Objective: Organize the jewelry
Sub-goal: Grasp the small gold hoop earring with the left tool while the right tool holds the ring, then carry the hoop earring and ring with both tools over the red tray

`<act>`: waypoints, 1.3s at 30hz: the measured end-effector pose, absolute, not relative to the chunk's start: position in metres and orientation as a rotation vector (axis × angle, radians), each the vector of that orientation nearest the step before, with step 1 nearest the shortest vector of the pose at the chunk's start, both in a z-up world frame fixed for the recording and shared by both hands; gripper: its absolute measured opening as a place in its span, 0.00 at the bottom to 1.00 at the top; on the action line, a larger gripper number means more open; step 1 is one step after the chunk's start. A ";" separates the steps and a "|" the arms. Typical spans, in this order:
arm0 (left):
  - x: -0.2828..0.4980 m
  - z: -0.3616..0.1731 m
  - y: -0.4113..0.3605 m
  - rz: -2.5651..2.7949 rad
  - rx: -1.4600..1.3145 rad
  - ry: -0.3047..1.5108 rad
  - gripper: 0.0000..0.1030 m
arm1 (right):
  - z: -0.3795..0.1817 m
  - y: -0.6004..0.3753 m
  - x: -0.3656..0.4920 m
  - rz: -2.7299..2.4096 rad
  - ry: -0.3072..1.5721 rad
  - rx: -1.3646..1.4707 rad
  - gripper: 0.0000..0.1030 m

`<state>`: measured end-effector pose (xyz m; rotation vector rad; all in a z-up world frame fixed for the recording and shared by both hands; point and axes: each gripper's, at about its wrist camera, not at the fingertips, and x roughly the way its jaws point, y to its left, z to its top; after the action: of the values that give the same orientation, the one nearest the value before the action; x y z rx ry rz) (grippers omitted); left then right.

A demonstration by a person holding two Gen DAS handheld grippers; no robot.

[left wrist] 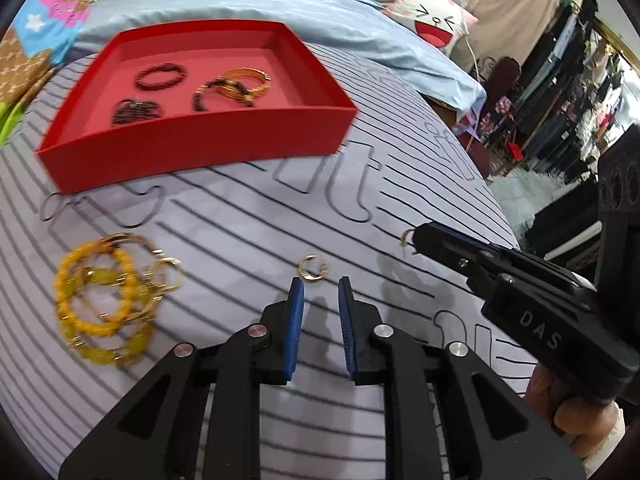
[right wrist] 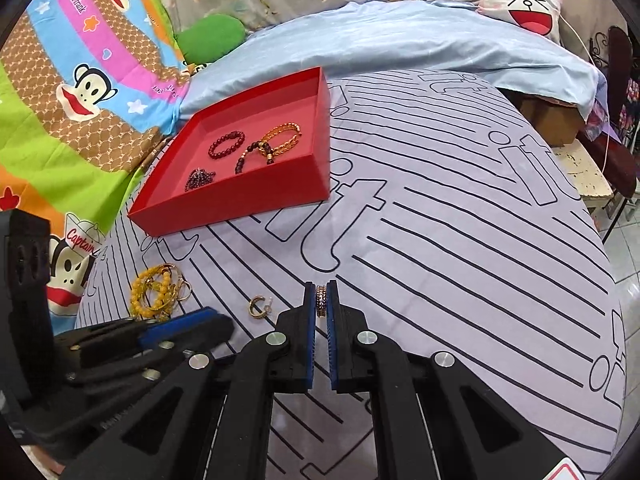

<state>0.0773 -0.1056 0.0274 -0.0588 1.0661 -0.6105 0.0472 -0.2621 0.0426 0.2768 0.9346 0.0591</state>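
A red tray [left wrist: 200, 148] [right wrist: 224, 204] lies on the striped cloth and holds several dark and amber bead bracelets [left wrist: 160, 76] [right wrist: 226, 145]. A pile of yellow bead bracelets with gold rings [left wrist: 104, 296] [right wrist: 156, 292] lies in front of the tray. A gold hoop earring [left wrist: 311, 268] [right wrist: 258, 306] lies just ahead of my left gripper [left wrist: 320, 284], which is open and empty. My right gripper [right wrist: 321, 290] is shut on a gold ring [right wrist: 321, 300]; in the left wrist view its tip [left wrist: 416, 240] holds the ring [left wrist: 406, 237].
The striped cloth [right wrist: 440, 220] covers a rounded surface that drops off to the right, with floor tiles [right wrist: 628, 256] beyond. A blue sheet [right wrist: 400, 36], a cartoon pillow [right wrist: 524, 4] and a colourful monkey blanket [right wrist: 80, 80] lie behind the tray.
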 end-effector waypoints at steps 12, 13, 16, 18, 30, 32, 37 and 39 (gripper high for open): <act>0.088 0.018 -0.123 -0.553 -0.009 1.047 0.19 | 0.036 -0.279 0.048 0.053 0.940 0.313 0.05; 0.088 0.019 -0.121 -0.549 -0.009 1.044 0.19 | 0.036 -0.279 0.049 0.055 0.940 0.317 0.05; 0.088 0.019 -0.113 -0.524 -0.017 1.035 0.30 | 0.034 -0.278 0.050 0.057 0.941 0.322 0.05; 0.091 0.018 -0.111 -0.506 -0.009 1.034 0.33 | 0.033 -0.278 0.051 0.060 0.943 0.327 0.05; 0.099 0.016 -0.125 -0.523 0.046 1.000 0.16 | 0.033 -0.273 0.054 0.073 0.949 0.322 0.05; 0.098 0.016 -0.124 -0.528 0.045 1.002 0.16 | 0.033 -0.273 0.055 0.075 0.949 0.321 0.05; 0.093 0.022 -0.117 -0.536 0.031 1.005 0.16 | 0.038 -0.270 0.055 0.084 0.942 0.316 0.05; 0.091 0.027 -0.114 -0.534 0.029 1.001 0.16 | 0.042 -0.267 0.055 0.091 0.933 0.314 0.05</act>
<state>0.0914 -0.1141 0.0267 0.0290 1.0005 -0.5341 0.0552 -0.2669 0.0425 0.3137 0.9331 0.0912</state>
